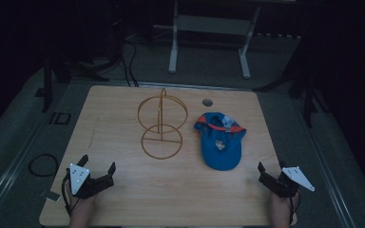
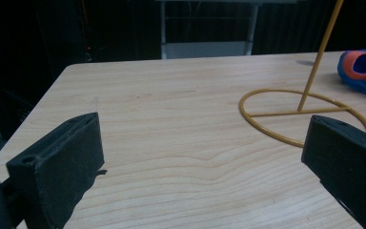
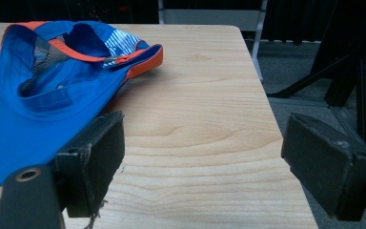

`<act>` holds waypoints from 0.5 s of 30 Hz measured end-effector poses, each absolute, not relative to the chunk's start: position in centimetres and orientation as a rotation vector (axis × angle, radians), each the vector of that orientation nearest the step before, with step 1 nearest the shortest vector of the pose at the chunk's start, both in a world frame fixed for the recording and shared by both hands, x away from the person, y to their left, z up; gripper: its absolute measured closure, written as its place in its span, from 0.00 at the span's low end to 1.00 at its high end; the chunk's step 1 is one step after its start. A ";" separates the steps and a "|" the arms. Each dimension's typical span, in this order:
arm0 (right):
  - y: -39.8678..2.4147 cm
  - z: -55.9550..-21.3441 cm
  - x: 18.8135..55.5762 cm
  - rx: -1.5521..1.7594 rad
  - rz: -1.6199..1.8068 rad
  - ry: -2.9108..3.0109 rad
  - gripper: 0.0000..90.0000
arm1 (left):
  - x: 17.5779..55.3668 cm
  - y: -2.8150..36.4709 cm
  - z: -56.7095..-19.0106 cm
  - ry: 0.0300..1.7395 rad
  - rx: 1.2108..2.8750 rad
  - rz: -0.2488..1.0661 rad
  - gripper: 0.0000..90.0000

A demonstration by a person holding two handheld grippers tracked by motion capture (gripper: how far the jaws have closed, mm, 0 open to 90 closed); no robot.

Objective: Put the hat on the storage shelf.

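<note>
left gripper (image 1: 97,167): jaws spread, nothing between; near table (image 1: 123,199) corner
right gripper (image 1: 270,167): jaws spread, empty; just beside cap (image 1: 221,147)
stand (image 1: 162,124): upright, left of cap

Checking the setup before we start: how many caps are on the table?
1. The blue cap with orange trim lies upside down on the table's right half, beside the yellow wire stand. None looks hidden.

The bench (image 2: 171,119) is pale wood with a smooth, lightly sheened grain. The hat stand (image 1: 162,124) is thin wire, yellow-painted and smooth. The cap (image 3: 38,90) is soft blue cloth with orange trim and a matt weave. Both tongs (image 2: 202,157) (image 3: 200,162) have matt black plastic jaws, slightly rough at the edges.
</note>
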State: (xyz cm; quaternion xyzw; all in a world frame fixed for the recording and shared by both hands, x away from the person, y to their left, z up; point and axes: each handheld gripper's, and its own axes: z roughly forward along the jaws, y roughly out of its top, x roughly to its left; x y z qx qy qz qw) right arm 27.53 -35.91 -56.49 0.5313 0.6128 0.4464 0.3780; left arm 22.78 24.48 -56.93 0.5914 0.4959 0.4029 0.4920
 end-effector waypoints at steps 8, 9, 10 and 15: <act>-36.0 -56.5 27.7 1.367 1.154 1.587 0.16 | 22.9 24.4 -57.0 1.198 1.437 0.970 0.01; -36.0 -56.5 27.7 1.367 1.154 1.587 0.16 | 22.9 24.4 -57.0 1.198 1.437 0.970 0.01; -36.0 -56.5 27.7 1.370 1.153 1.585 0.16 | 22.9 24.4 -57.0 1.195 1.443 0.969 0.01; -36.1 -56.1 28.1 1.392 1.126 1.624 0.16 | 22.8 24.4 -57.0 1.189 1.446 0.974 0.01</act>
